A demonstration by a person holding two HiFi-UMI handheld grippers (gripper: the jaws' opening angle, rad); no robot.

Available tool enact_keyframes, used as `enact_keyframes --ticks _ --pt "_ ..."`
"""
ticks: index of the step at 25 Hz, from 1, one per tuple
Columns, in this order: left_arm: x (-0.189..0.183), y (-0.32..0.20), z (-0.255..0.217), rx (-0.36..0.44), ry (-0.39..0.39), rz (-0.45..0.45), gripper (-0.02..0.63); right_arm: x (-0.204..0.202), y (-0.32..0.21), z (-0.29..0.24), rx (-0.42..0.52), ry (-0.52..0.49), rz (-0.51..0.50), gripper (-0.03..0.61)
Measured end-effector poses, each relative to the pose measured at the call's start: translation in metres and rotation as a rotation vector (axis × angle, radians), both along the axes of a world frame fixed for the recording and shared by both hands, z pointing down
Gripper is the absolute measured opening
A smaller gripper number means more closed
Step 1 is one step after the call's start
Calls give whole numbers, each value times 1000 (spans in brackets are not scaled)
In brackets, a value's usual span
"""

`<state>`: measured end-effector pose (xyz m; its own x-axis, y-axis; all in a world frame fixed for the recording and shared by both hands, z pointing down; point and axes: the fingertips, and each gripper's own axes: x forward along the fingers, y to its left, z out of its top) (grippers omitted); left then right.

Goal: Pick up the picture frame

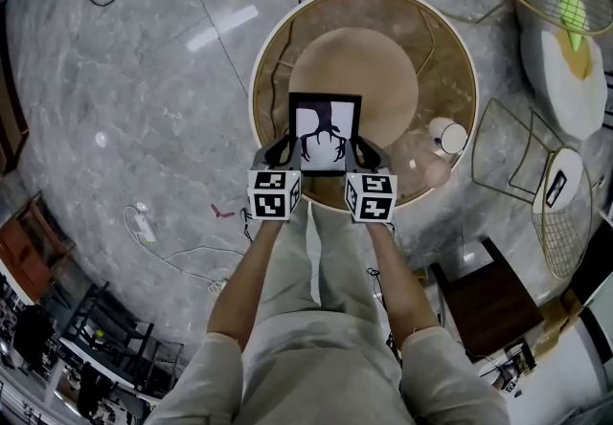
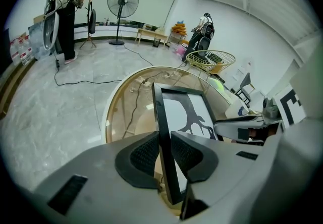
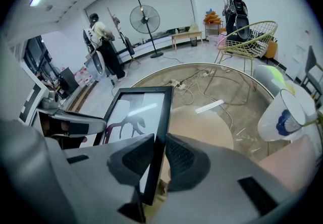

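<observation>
Grips on opposite edges keep the picture frame [image 1: 326,131] from twisting. The left gripper [image 2: 162,153] clamps narrowly on its 9 o'clock edge and the right gripper [image 3: 157,160] on its 3 o'clock edge, over the round table's [image 1: 273,50] 6 o'clock side.

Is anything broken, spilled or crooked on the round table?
Nothing looks broken or spilled. The picture frame is held straight, with the left gripper and right gripper each clamped on a side edge. The white cup looks upright on the round table.
</observation>
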<state>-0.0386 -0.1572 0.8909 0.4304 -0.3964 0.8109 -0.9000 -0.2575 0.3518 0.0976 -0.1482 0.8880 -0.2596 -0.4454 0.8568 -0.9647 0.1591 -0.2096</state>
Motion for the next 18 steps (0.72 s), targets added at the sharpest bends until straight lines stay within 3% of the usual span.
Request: enact_keyframes --ticks 18 --pt "0 -53 -122 203 -9 -14 72 0 -51 -122 213 12 20 72"
